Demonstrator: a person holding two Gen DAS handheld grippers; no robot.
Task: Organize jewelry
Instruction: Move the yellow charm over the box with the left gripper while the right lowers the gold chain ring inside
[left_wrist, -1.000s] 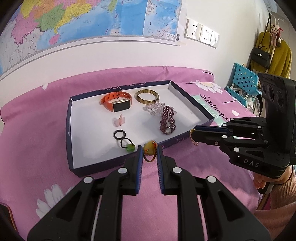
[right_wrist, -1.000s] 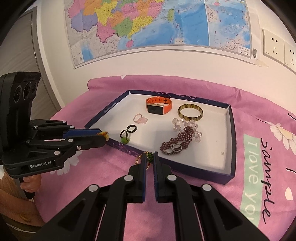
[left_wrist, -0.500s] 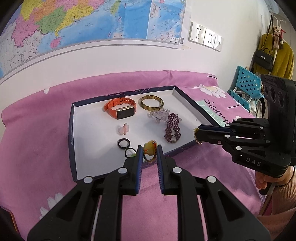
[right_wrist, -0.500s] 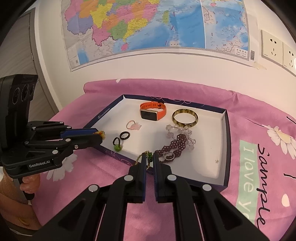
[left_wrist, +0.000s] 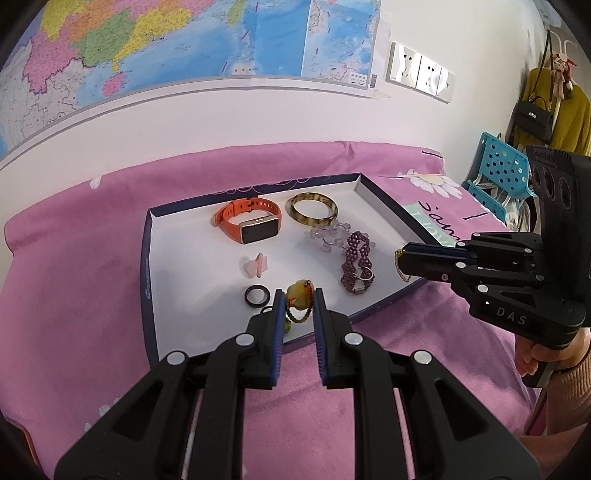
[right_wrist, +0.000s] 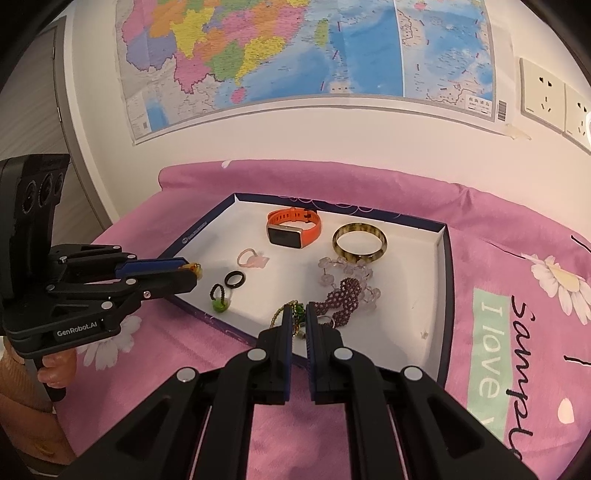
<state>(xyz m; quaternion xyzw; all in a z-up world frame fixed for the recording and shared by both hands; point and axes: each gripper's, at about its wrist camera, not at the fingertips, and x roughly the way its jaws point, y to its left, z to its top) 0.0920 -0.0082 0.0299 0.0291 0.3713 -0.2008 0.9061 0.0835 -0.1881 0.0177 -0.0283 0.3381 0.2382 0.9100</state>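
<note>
Two wrist cameras, both angled down on one tray from the near side

The left wrist view looks along its own claw from the tray's near left, the right wrist view along its claw from the near right; both sit close and face the far wall map. They share the white-floored tray, the pink cloth, and each shows the other claw side-on at its edge.

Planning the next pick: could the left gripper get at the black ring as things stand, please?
Probably not yet: the black ring lies unobstructed close by, but the left gripper is shut on a yellow charm.
</note>
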